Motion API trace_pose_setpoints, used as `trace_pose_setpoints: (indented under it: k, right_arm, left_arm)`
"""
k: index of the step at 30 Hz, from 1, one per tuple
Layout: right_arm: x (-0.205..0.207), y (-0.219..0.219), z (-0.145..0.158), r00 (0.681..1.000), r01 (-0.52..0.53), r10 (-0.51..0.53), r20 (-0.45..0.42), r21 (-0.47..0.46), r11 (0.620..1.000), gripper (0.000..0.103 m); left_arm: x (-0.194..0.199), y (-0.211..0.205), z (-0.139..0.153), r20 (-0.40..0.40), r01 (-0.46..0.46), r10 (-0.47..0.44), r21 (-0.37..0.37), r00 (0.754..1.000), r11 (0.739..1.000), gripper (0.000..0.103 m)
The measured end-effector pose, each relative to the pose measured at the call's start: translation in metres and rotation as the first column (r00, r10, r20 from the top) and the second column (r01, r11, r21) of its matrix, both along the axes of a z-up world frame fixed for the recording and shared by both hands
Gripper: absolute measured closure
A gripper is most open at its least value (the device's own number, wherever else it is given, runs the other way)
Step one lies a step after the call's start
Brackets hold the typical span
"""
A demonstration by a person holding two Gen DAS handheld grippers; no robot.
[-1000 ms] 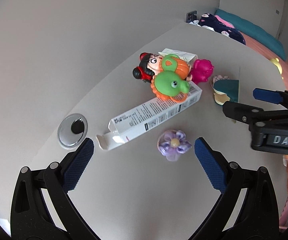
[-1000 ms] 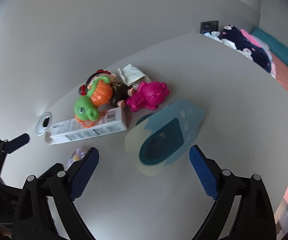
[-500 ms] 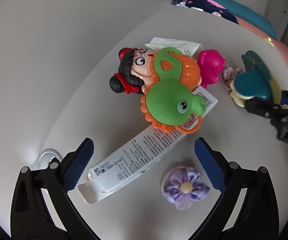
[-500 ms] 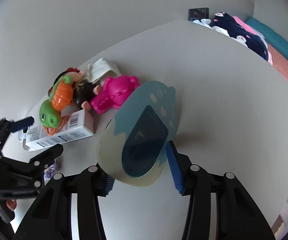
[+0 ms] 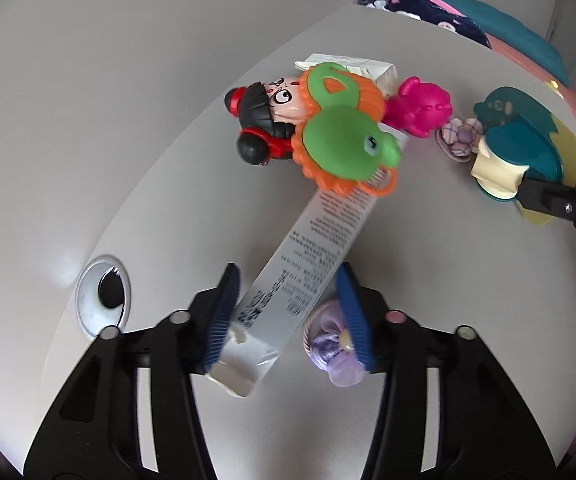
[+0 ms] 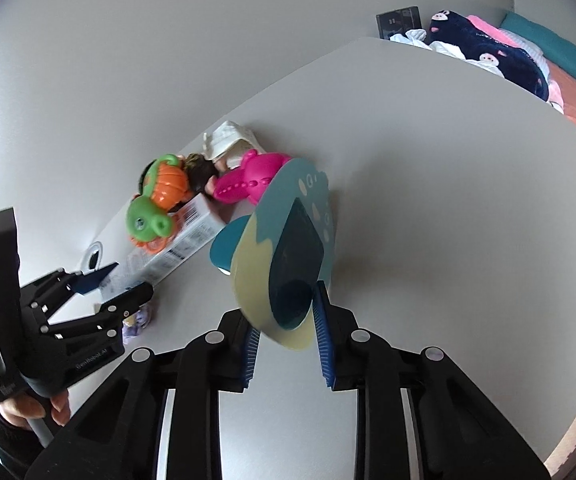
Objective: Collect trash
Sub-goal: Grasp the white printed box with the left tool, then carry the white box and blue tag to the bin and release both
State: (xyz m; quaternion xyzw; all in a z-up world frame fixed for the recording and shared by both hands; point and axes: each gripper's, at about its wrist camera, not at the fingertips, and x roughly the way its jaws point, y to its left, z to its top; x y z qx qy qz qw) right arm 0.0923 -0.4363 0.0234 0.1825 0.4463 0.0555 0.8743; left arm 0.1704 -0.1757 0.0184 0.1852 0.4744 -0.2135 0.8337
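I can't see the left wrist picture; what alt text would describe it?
Blue-padded tongs are closing around the near end of a long white printed box on a pale table. A green and orange toy lies on the box's far end, and a purple flower sits beside the right pad.

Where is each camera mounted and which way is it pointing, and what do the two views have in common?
Left wrist: sits on the left tool, looks down along it at the white carton between its closing jaws; the right tool shows at the picture's right edge.
Right wrist: sits on the right tool, looks down at the teal card between its closing jaws; a hand shows.
Shared: the green toy, the carton, the card.
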Motion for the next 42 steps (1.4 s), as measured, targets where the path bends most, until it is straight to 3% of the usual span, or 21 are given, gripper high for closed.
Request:
trace_pose_setpoints:
  k: [2, 9, 15, 25, 35, 42]
  right_arm:
    - [-0.005, 0.000, 0.005, 1.000, -0.001, 0.001, 0.014, 0.013, 1.000, 0.077]
    - [-0.024, -0.007, 0.024, 0.998, -0.018, 0.013, 0.066, 0.066, 0.998, 0.079]
    - [-0.040, -0.022, 0.034, 0.995, -0.012, -0.002, 0.099, 0.136, 0.991, 0.099]
    - [-0.067, -0.046, 0.045, 0.991, -0.019, -0.006, 0.133, 0.183, 0.983, 0.100]
    - [-0.114, -0.108, 0.066, 0.976, 0.076, -0.110, 0.189, 0.175, 0.982, 0.100]
    - [-0.169, -0.168, 0.075, 0.952, 0.193, -0.222, 0.211, 0.152, 0.969, 0.100]
  left_arm:
    - [-0.005, 0.003, 0.001, 0.010, -0.012, 0.012, -0.018, 1.000, 1.000, 0.066]
    - [-0.021, 0.015, 0.023, 0.048, -0.042, 0.047, -0.096, 0.998, 0.994, 0.075]
    - [-0.032, 0.020, 0.047, 0.088, -0.062, 0.075, -0.142, 0.993, 0.988, 0.076]
    - [-0.063, 0.007, 0.069, 0.135, -0.029, 0.053, -0.173, 0.989, 0.984, 0.076]
    - [-0.104, -0.068, 0.091, 0.177, 0.126, -0.095, -0.177, 0.980, 0.976, 0.076]
    - [-0.142, -0.143, 0.094, 0.180, 0.268, -0.234, -0.196, 0.955, 0.943, 0.076]
